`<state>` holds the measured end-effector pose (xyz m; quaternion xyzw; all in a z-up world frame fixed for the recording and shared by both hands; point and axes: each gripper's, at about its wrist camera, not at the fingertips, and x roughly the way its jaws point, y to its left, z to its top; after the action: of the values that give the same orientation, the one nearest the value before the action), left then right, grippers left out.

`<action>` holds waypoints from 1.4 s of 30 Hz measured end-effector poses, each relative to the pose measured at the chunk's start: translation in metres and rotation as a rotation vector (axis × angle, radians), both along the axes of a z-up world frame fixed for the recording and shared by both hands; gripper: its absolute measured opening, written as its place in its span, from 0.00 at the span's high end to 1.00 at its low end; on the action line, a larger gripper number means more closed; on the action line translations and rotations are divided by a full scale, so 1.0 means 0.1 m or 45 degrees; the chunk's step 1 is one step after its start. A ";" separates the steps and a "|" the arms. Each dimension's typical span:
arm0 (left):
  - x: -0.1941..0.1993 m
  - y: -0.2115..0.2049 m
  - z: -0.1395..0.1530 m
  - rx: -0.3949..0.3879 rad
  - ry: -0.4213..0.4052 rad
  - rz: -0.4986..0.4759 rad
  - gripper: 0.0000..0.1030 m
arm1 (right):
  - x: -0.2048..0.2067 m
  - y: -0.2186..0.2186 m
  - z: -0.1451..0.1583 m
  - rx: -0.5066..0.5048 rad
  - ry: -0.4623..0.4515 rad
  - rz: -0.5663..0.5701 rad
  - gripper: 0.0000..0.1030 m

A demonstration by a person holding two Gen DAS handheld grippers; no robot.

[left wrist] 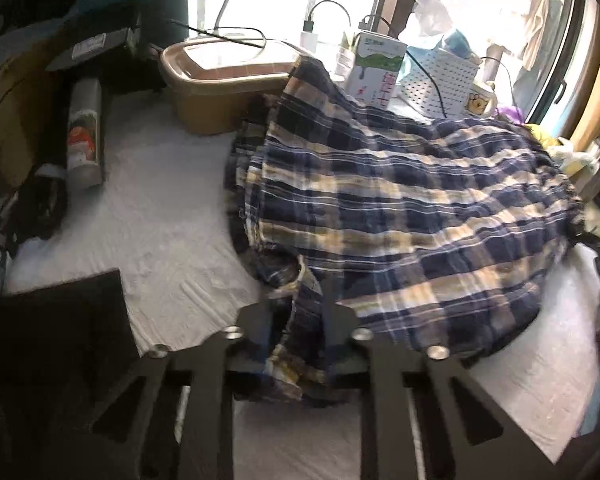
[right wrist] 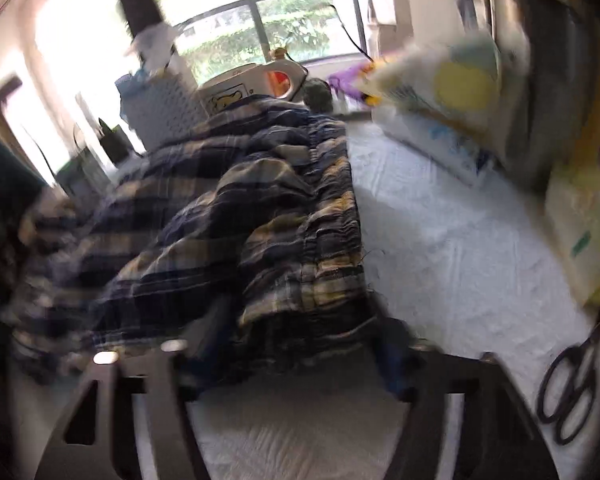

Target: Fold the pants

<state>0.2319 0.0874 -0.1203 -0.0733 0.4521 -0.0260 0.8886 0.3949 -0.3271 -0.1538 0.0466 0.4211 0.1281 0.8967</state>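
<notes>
Two grippers w/ the plaid pants (left wrist: 400,216) between them, pants heaped on a desk (left wrist: 160,232) covered in white sheet. Left gripper (left wrist: 296,304): fingers narrow, pinching a bunched edge of the pants, cloth hanging down between them at the near side of the heap. Right gripper (right wrist: 296,316): fingers set fairly wide w/ the gathered waistband edge of the pants (right wrist: 228,216) draped over and between them; view is blurred, so can't tell if they actually clamp the cloth. Rest placed relative to the pants, left wrist view: brown tub (left wrist: 220,84) just behind the heap's far-left corner, cable lying across its top. Milk carton (left wrist: 374,68) right behind the heap, touching or nearly so, w/ a white perforated basket (left wrist: 440,80) beside it. Spray can (left wrist: 85,132) lying well left of the pants, near a cardboard box (left wrist: 12,100). Dark flat thing (left wrist: 56,340) at near left, apart from the cloth. Right wrist view: scissors (right wrist: 568,392) well right of the pants on the sheet, and blurred packages (right wrist: 440,120) far right behind. Windows bright behind everything.
</notes>
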 end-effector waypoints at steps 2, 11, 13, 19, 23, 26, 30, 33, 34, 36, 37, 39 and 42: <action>-0.04 -0.02 0.02 -0.011 -0.001 0.009 0.90 | -0.05 0.05 0.04 -0.020 -0.036 0.013 0.68; -0.23 0.01 0.21 -0.078 0.025 -0.035 0.91 | -0.31 -0.14 0.52 -0.218 -0.181 0.111 0.72; -0.29 0.00 0.23 -0.077 0.030 -0.043 0.91 | -0.34 -0.19 0.61 -0.233 -0.194 0.129 0.72; -0.35 0.04 0.06 -0.054 0.132 0.004 0.87 | -0.31 -0.29 0.42 -0.253 -0.103 0.151 0.71; -0.39 0.15 0.08 -0.018 0.152 0.032 0.82 | -0.34 -0.35 0.26 -0.249 -0.060 0.087 0.46; -0.46 0.20 0.08 -0.004 0.170 0.033 0.82 | -0.43 -0.46 0.31 -0.219 -0.098 0.054 0.25; -0.48 0.28 0.17 0.026 0.149 0.010 0.82 | -0.54 -0.54 0.42 -0.213 -0.152 0.007 0.25; -0.39 0.32 0.28 0.035 0.092 0.009 0.78 | -0.57 -0.54 0.49 -0.180 -0.183 -0.015 0.25; -0.34 0.33 0.34 0.037 0.064 0.003 0.72 | -0.57 -0.52 0.51 -0.173 -0.192 -0.012 0.25; -0.20 0.35 0.41 0.021 0.012 -0.018 0.61 | -0.57 -0.47 0.55 -0.161 -0.216 -0.004 0.25; -0.11 0.35 0.43 0.014 -0.004 -0.026 0.60 | -0.56 -0.44 0.56 -0.154 -0.223 0.005 0.25; 0.10 0.33 0.43 0.010 -0.024 -0.041 0.60 | -0.52 -0.34 0.57 -0.140 -0.226 0.028 0.25; 0.42 0.31 0.37 0.013 -0.036 -0.046 0.60 | -0.48 -0.22 0.57 -0.125 -0.234 0.052 0.25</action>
<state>0.2736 0.1184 -0.0829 -0.0603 0.4408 -0.0409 0.8947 0.3466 -0.3489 -0.0968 -0.0179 0.3438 0.1293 0.9299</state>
